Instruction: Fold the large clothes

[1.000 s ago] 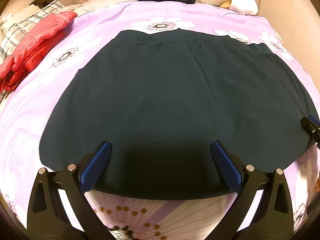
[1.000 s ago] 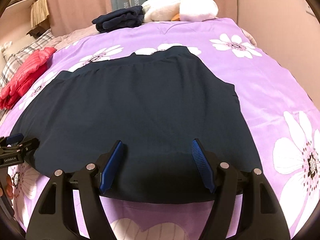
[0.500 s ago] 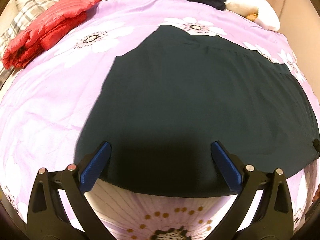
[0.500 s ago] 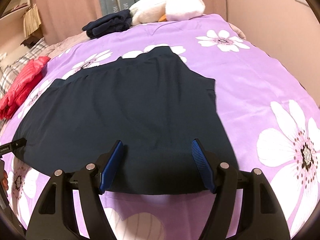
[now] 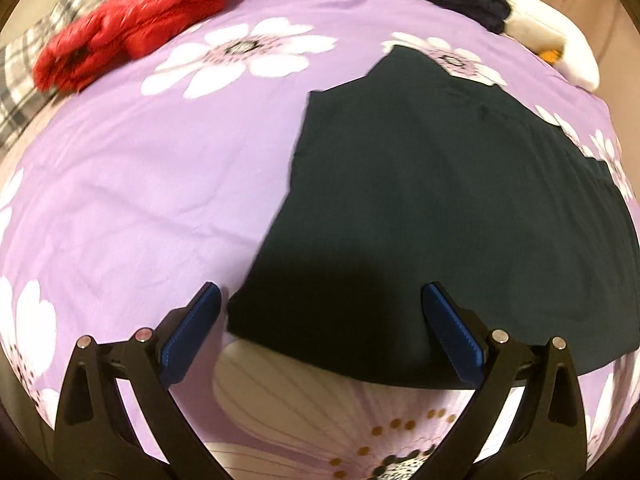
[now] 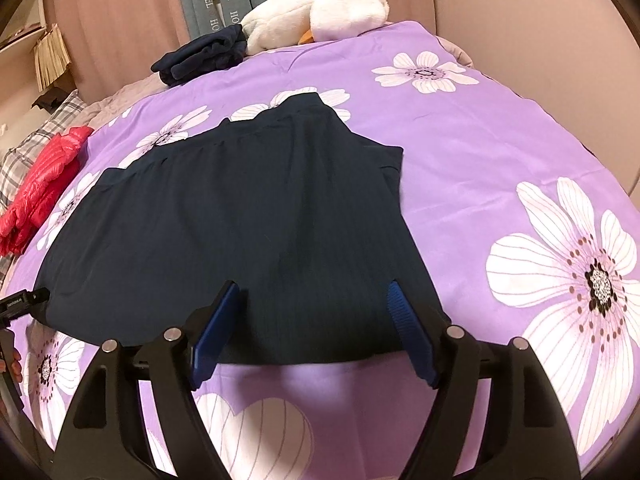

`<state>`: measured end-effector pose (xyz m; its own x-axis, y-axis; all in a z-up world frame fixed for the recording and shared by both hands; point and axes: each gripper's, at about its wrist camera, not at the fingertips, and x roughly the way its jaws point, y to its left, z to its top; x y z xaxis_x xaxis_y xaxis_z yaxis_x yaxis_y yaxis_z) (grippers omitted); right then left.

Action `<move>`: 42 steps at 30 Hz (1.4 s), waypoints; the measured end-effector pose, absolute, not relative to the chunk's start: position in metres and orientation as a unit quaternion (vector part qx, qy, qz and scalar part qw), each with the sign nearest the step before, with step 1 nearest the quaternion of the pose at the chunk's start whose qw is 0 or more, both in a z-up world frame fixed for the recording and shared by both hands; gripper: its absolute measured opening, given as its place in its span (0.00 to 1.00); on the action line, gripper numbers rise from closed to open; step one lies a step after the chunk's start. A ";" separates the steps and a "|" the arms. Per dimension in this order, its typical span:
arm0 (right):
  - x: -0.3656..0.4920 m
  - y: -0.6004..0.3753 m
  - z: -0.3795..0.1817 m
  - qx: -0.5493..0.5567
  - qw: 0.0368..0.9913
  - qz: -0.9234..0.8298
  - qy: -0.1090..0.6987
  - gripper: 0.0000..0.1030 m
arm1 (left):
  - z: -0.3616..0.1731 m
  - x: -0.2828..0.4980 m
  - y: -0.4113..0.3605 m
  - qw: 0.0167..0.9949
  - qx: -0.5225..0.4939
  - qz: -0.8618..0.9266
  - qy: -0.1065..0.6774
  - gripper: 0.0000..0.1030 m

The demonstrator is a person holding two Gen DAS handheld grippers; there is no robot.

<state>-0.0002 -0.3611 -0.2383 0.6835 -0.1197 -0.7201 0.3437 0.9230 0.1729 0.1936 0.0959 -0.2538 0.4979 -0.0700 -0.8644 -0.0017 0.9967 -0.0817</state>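
A dark navy skirt (image 5: 440, 208) lies spread flat on the purple flowered bedspread (image 5: 140, 200); it also shows in the right wrist view (image 6: 248, 216). My left gripper (image 5: 320, 304) is open and empty, over the skirt's near left hem corner. My right gripper (image 6: 312, 304) is open and empty, over the hem near its right corner. The tip of the left gripper shows at the far left of the right wrist view (image 6: 20, 300).
A red puffer jacket (image 5: 136, 12) lies at the back left on a plaid pillow (image 5: 16, 92). A folded dark garment (image 6: 204, 56) and a white plush toy (image 6: 316, 12) sit at the head of the bed. A wall runs along the right.
The left gripper has swung left toward the skirt's left hem corner. The right gripper has shifted right toward the right hem corner. Both stayed open.
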 end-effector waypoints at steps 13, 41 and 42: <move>-0.023 -0.383 -0.243 0.164 0.890 -0.173 0.390 0.75 | -0.229 0.164 0.095 0.884 0.017 -0.008 0.466 0.98; -0.038 -0.276 -0.088 0.099 0.939 -0.026 0.329 0.99 | -0.068 0.056 0.022 0.913 0.017 -0.119 0.391 0.98; -0.039 -0.270 -0.079 0.095 0.940 -0.033 0.327 0.99 | -0.061 0.053 0.019 0.911 0.013 -0.124 0.393 0.98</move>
